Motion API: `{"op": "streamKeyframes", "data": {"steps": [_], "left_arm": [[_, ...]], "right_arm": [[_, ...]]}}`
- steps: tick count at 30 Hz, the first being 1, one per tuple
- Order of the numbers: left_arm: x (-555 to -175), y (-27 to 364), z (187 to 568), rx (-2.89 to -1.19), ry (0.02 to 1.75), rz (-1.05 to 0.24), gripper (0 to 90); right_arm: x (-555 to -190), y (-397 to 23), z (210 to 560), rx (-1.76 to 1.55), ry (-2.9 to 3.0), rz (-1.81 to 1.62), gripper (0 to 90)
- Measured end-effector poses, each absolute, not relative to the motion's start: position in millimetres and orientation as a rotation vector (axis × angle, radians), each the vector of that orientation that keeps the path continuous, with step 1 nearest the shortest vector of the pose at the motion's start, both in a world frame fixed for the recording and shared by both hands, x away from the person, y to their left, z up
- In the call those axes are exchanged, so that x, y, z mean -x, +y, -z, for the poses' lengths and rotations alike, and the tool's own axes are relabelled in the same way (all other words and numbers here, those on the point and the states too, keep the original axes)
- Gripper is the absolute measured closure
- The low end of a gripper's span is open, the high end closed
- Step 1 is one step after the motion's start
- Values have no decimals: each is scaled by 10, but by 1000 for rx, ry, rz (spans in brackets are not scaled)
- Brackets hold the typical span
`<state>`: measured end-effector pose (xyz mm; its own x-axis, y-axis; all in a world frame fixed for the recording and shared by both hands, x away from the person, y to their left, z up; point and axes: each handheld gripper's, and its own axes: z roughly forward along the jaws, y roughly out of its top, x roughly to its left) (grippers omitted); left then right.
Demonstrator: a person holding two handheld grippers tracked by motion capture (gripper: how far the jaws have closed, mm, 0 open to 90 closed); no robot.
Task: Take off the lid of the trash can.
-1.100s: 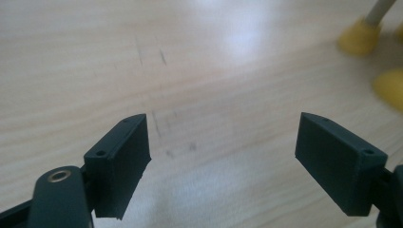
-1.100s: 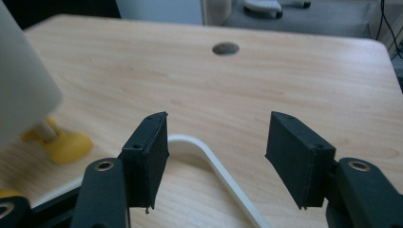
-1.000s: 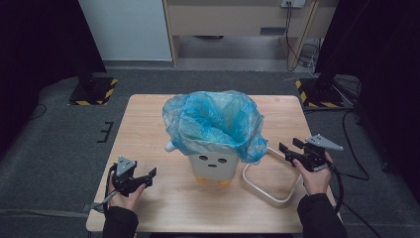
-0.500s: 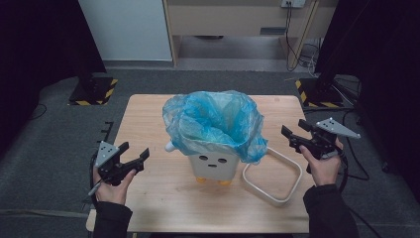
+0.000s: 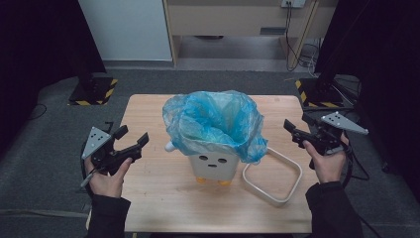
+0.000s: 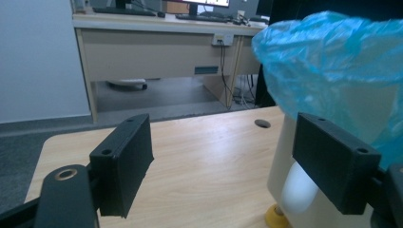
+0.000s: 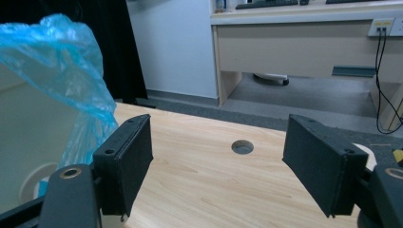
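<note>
Bin (image 5: pixel 214 166) is sitting roughly mid-table (image 5: pixel 148 198), a bit toward the near edge. White, boxy body with a small face printed on the front: two dot eyes and a short mouth. Two orange feet are showing under the front edge. A small white stub is sticking out on its left side.

Blue bag (image 5: pixel 213 124) is lining the bin; translucent, crinkled, its top is bunching up well above the rim and draping down over the sides, longest at the right front corner. The mouth of the bag is standing open.

White ring (image 5: pixel 272 178), a rounded-square frame, is lying flat on the table just right of the bin, its near-left corner close to the bin's base; contact is unclear.

Left gripper (image 5: pixel 132 144) is hovering left of the bin, clear of it, jaws spread with nothing between them. In the left gripper view the bag and the bin's side are showing just past the right jaw, not touching it.

Right gripper (image 5: pixel 296 131) is hovering right of the bin, above the ring's far side, apart from both. Its jaws have just been opening; they are standing wide, with nothing in between.

Table has a round hole (image 7: pixel 243 147) in the top.
</note>
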<state>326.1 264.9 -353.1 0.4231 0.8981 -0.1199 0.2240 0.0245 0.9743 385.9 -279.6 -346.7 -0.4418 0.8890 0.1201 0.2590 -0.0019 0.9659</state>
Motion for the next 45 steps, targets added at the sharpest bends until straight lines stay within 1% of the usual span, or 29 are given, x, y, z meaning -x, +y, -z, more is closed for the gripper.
{"op": "streamKeyframes", "data": {"steps": [16, 29, 33, 34, 45], "left_arm": [[-3249, 2514, 3288, -1452, 969, -700, 213], [-3272, 2344, 3013, -1404, 894, -686, 216], [-3308, 2275, 2971, -1397, 873, -681, 217], [-3337, 2261, 2956, -1398, 838, -686, 216], [-3396, 2137, 2879, -1407, 800, -672, 216]], "right_arm": [[-3841, -2762, 3294, -1149, 1712, -1492, 237], [-3852, -2513, 3094, -1098, 1728, -1536, 218], [-3847, -2421, 3037, -1082, 1742, -1547, 211], [-3846, -2401, 3026, -1076, 1749, -1548, 209], [-3842, -2313, 2950, -1051, 1766, -1559, 205]]}}
